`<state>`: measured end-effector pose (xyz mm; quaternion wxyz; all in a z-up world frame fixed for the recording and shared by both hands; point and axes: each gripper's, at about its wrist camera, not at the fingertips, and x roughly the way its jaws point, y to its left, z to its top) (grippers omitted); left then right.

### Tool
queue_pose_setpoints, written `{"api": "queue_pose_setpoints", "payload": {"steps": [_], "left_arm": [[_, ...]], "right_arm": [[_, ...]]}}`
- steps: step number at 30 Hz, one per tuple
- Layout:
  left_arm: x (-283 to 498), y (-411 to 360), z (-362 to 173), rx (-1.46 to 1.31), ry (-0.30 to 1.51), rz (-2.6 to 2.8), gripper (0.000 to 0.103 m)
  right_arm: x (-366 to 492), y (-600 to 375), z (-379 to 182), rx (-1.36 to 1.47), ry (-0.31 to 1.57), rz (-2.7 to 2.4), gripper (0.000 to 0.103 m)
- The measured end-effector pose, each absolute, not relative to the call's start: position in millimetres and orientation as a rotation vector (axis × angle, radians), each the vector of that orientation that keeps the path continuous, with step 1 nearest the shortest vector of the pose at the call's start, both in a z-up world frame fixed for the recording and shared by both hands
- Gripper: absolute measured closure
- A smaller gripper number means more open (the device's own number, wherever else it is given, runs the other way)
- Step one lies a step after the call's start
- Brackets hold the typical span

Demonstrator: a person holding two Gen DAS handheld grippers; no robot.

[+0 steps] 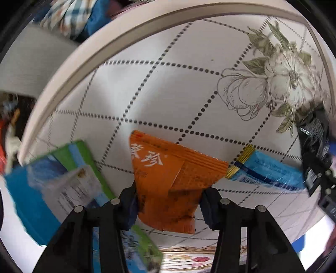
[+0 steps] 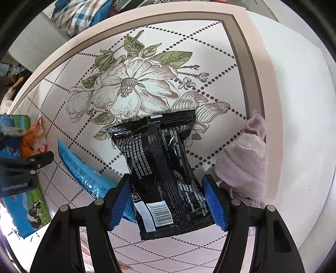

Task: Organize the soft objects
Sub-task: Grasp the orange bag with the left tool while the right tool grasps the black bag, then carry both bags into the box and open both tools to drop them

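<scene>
My left gripper [image 1: 169,201] is shut on an orange snack packet [image 1: 168,178] and holds it above the flowered tablecloth [image 1: 168,84]. My right gripper [image 2: 168,201] is shut on a black snack packet [image 2: 163,168] with a barcode label. A light blue packet [image 1: 266,172] lies on the cloth between the two; it also shows in the right wrist view [image 2: 84,174]. The left gripper [image 2: 31,161] and the orange packet [image 2: 33,140] show at the left edge of the right wrist view. The black packet [image 1: 315,142] shows at the right edge of the left wrist view.
A blue and green carton [image 1: 52,178] lies left of the orange packet, also in the right wrist view [image 2: 23,205]. A pink folded cloth [image 2: 243,163] lies at the tablecloth's right border. Plaid fabric [image 2: 79,14] sits beyond the table's far edge.
</scene>
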<state>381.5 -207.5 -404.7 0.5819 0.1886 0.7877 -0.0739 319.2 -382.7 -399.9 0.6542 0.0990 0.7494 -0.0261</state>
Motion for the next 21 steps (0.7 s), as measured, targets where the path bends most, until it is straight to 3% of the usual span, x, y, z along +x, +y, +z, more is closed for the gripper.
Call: {"api": "queue_pose_setpoints", "payload": {"steps": [2,4,8,14,21], "left_arm": [[379,-204,-399,0.382,1.824,-0.160,0.058],[374,-202,-392,0.342,1.799,-0.164,0.060],[358,-206,-371,0.313,1.738,-0.179,0.061],[334,-202,-334,0.198,1.681,-0.225,0.061],[290,-184,-257,0.050,1.570,-0.305,0.061]], "right_arm": [[319,-382,-401,0.226,1.703,-0.079,0.032],[324,-384,-400,0.245,1.699,-0.081,0.041],[323,-383,-391,0.224,1.666,-0.120,0.049],[314,-375,-361,0.300,1.619,-0.125,0.051],[277,-350,-284,0.378,1.496,-0.066,0.051]]}}
